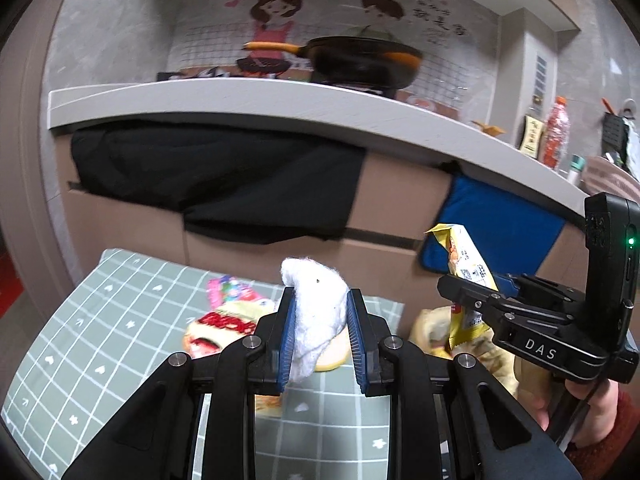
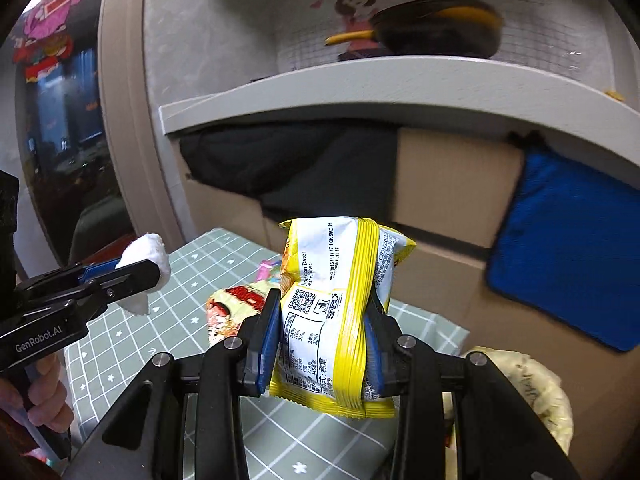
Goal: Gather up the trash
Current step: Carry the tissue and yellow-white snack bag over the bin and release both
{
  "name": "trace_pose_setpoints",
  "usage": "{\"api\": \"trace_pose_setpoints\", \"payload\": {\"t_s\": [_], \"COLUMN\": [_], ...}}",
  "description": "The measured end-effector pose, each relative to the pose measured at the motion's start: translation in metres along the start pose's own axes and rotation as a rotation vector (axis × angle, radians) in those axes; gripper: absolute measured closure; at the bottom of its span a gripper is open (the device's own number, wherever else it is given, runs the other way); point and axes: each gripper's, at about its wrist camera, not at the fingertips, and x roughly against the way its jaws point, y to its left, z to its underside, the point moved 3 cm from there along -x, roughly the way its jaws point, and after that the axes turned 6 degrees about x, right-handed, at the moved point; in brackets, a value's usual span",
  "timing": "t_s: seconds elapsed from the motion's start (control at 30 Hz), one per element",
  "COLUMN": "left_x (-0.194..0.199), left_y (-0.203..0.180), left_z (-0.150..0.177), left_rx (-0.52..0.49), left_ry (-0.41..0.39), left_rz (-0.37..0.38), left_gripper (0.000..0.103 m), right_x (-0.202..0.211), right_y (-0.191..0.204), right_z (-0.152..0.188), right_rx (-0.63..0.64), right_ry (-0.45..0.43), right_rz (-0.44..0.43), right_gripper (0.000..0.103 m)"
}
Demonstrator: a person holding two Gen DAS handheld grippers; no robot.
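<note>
My left gripper point(image 1: 322, 332) is shut on a crumpled white tissue point(image 1: 316, 312) and holds it above the green checked tablecloth point(image 1: 100, 340). It also shows in the right wrist view point(image 2: 148, 276) at the left, with the tissue point(image 2: 146, 254) in it. My right gripper point(image 2: 320, 340) is shut on a yellow and white snack packet point(image 2: 332, 312), held upright above the table. That gripper shows at the right of the left wrist view point(image 1: 476, 300) with the packet point(image 1: 466, 264). A red and cream wrapper point(image 1: 224, 324) and a pink wrapper point(image 1: 230, 286) lie on the cloth.
A pale bag-lined bin point(image 2: 536, 392) sits at the table's right edge. Behind the table stand cardboard boxes point(image 1: 400, 196) with black cloth point(image 1: 216, 176) and a blue pad point(image 1: 496, 232). A grey counter point(image 1: 256, 100) above carries a black pan point(image 1: 360, 60).
</note>
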Motion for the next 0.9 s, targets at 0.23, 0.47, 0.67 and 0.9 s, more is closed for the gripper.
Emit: {"api": "trace_pose_setpoints", "payload": {"t_s": [0.23, 0.47, 0.67, 0.9], "left_x": [-0.011, -0.026, -0.056, -0.100], "left_y": [-0.041, -0.098, -0.135, -0.163], "left_z": [-0.001, -0.002, 0.011, 0.034], "left_rx": [-0.004, -0.068, -0.100, -0.117], "left_ry": [0.006, 0.014, 0.071, 0.130], "left_rz": [0.085, 0.195, 0.250, 0.263], "left_gripper": [0.078, 0.078, 0.078, 0.078], "right_x": [0.039, 0.070, 0.083, 0.087], "right_y": [-0.033, -0.071, -0.104, -0.143], "right_z": [0.005, 0.012, 0.032, 0.057], "right_rx": [-0.032, -0.075, -0.122, -0.198], "right_ry": [-0.051, -0.076, -0.063, -0.042], "right_rz": [0.076, 0.162, 0.212, 0.246], "right_gripper": [0.069, 0.069, 0.069, 0.069]}}
